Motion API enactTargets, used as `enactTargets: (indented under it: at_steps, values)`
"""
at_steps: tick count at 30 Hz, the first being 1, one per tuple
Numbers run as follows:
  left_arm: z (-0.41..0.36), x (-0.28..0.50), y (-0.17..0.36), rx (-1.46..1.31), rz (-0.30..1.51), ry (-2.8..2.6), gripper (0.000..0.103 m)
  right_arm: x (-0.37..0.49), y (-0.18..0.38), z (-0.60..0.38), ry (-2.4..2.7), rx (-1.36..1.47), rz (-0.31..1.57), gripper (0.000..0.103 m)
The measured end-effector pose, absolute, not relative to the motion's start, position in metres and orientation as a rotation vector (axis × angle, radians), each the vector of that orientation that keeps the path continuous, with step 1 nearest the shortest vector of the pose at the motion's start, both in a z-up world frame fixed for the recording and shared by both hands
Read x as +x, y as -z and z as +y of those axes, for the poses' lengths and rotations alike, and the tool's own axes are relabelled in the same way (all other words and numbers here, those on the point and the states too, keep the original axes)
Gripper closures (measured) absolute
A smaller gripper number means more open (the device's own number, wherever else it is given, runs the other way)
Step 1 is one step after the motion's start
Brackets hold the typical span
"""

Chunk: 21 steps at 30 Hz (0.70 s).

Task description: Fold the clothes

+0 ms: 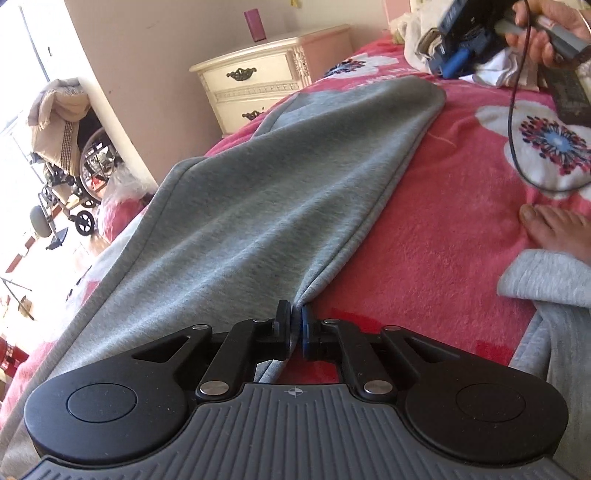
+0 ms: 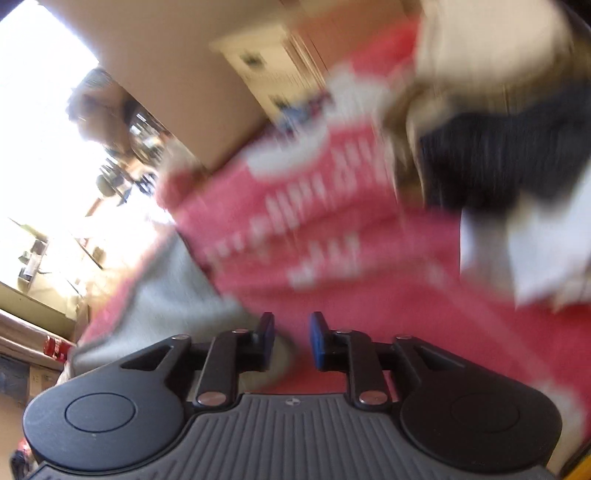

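Note:
A grey sweatshirt-cloth garment (image 1: pixel 280 177) lies stretched across a pink flowered blanket (image 1: pixel 443 229) on a bed. My left gripper (image 1: pixel 296 325) is shut on the garment's near edge, and the cloth bunches up between its pads. In the left wrist view the right gripper (image 1: pixel 465 40) hangs in a hand (image 1: pixel 535 33) at the top right, past the garment's far end. The right wrist view is blurred by motion. There my right gripper (image 2: pixel 291 336) stands open with nothing between its fingers, above the blanket (image 2: pixel 369 258), with grey cloth (image 2: pixel 173 295) to its left.
A cream nightstand (image 1: pixel 255 81) stands beside the bed at the back. A wheelchair (image 1: pixel 77 177) sits by the bright doorway on the left. Bare toes (image 1: pixel 554 229) and more grey cloth (image 1: pixel 546 280) lie at right. A pile of clothes (image 2: pixel 498 129) and a black cable (image 1: pixel 513 147) lie on the blanket.

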<state>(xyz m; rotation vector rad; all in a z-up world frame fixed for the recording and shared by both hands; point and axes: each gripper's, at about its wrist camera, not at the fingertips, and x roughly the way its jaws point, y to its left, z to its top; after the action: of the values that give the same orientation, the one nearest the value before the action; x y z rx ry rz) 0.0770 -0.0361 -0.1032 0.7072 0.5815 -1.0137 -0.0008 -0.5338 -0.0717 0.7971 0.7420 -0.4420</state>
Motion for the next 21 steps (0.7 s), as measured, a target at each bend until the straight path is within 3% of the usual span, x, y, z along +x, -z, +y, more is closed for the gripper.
enactTargets:
  at_steps: [1,6,13,21]
  values:
    - [-0.036,0.077,0.104,0.708,0.582,1.016,0.099,0.004,0.065,-0.537,0.427,0.793,0.72,0.067]
    - [-0.037,0.076,0.105,0.716,0.586,1.024,0.099,0.08,0.063,-0.535,0.275,0.721,0.76,0.06]
    - [-0.038,0.076,0.108,0.732,0.602,1.024,0.099,0.18,0.108,-0.542,0.205,0.685,0.842,0.059]
    - [-0.039,0.079,0.11,0.732,0.617,1.037,0.099,0.204,0.113,-0.544,0.095,0.726,0.827,0.059]
